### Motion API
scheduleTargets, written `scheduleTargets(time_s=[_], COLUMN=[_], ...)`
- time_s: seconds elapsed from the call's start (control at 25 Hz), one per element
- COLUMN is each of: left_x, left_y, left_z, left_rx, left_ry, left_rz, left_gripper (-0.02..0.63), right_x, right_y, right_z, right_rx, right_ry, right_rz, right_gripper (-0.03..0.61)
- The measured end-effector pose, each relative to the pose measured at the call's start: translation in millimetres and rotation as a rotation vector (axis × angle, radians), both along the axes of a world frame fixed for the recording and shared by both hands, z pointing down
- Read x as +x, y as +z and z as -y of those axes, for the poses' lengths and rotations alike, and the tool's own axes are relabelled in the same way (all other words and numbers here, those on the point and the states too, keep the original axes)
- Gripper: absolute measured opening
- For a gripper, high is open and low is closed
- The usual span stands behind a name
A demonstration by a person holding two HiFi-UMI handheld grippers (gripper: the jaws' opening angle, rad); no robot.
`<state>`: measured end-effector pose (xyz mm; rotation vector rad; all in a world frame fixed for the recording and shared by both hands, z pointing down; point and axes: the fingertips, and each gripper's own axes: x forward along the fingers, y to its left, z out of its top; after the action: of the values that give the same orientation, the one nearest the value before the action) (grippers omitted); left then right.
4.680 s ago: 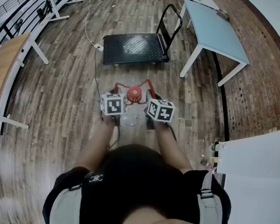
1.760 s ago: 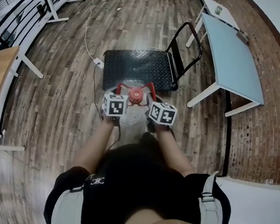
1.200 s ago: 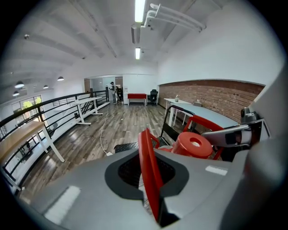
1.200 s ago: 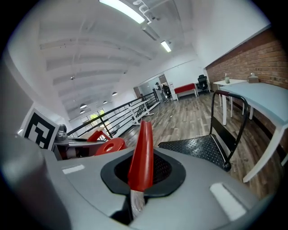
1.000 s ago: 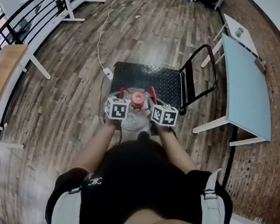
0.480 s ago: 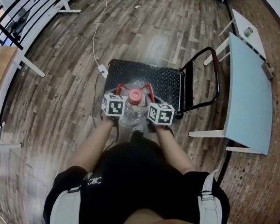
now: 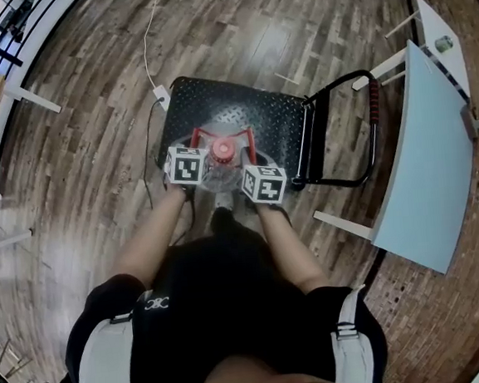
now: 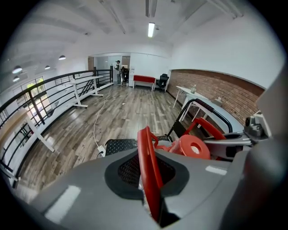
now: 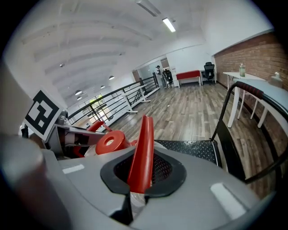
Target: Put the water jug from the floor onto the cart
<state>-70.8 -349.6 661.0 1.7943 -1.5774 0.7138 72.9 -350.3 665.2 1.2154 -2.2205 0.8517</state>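
Left tongs (image 8: 152, 197) and right tongs (image 9: 135, 179) each pinch the water jug's (image 7: 222, 152) red handles (image 8: 145, 143); cart (image 7: 258, 114) just beyond.

A clear water jug (image 7: 219, 171) with a red cap (image 7: 223, 151) and two red hoop handles shows over the near edge of a black diamond-plate platform cart (image 7: 254, 114); whether it rests on the deck cannot be told. The left gripper (image 7: 191, 151) and the right gripper (image 7: 252, 162), each topped by a marker cube, meet those handles on either side of the cap. The cart's black push bar with a red grip (image 7: 373, 100) leans toward a pale blue tabletop (image 7: 425, 170). A white cable's plug block (image 7: 162, 94) lies on the wooden plank floor (image 7: 78, 159) beside the cart's corner.
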Motion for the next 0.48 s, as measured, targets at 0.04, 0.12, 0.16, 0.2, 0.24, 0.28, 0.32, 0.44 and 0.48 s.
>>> scheduleTargets(time_s=[0.04,0.12,0.16,0.2,0.24,0.28,0.32,0.44,0.48], left_x=[0,0,0,1,2,2,2,4,5], left_y=[8,21,23,25,28,31,36,52,57], left_z=[3,9,11,13,15,18,22,32,34], left_rx=[-0.013,-0.037,-0.045,-0.053,-0.061,-0.068,-0.073,-0.092,-0.1], left_ry=[-0.001,0.001,0.007,0.015,0.022,0.026,0.028,0.053,0.069], left_rz=[-0.011,-0.041,-0.049,-0.052,-0.054,-0.057,-0.059,-0.04,-0.026], left_gripper=[0.015,0.014,0.014,0.014,0.014,0.014,0.014,0.014,0.015], right_x=[1,1,1,2,2,2,2,5,7], right_y=[5,14,18,22,26,28,31,43,48], right_z=[3,7,8,9,11,13,16,27,27], right_rx=[-0.016,-0.058,-0.081,-0.101,-0.117,-0.128,-0.136,-0.15,-0.159], right_ry=[0.003,0.012,0.017,0.021,0.022,0.02,0.016,0.01,0.013], right_rz=[0.001,0.012,0.02,0.023,0.021,0.016,0.01,-0.013,-0.02], right_gripper=[0.038,0.038,0.038,0.038,0.038,0.038,0.038,0.038,0.038])
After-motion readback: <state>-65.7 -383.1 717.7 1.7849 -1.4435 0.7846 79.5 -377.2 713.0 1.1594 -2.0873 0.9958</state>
